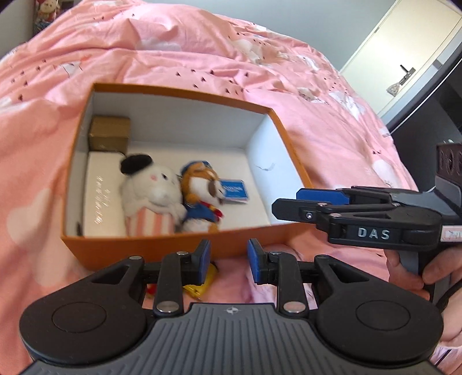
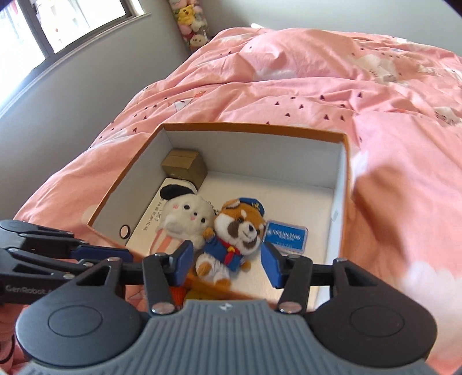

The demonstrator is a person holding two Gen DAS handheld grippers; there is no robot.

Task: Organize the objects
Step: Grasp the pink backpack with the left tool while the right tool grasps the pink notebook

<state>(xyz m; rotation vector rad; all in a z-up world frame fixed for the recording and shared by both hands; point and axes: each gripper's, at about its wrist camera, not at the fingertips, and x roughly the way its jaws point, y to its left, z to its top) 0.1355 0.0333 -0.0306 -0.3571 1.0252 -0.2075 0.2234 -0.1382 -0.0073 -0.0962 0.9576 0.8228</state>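
Note:
An orange box (image 1: 179, 248) with a white inside lies on the pink bed. In it are a white plush with a black ear (image 1: 150, 196), a red panda plush in a blue uniform (image 1: 202, 202) with a blue tag (image 1: 234, 191), a gold box (image 1: 109, 133) and a flat white box (image 1: 101, 196). My left gripper (image 1: 228, 259) is open and empty just in front of the box's near wall. My right gripper (image 2: 226, 264) is open and empty, over the near edge above the red panda plush (image 2: 235, 233). A yellow object (image 1: 199, 285) lies under my left fingers.
The pink duvet (image 2: 332, 86) covers the bed all around the box. A door (image 1: 404, 49) stands at the far right. A window (image 2: 43, 26) and stacked plush toys (image 2: 192, 23) are by the far wall. The right gripper shows in the left wrist view (image 1: 286, 206).

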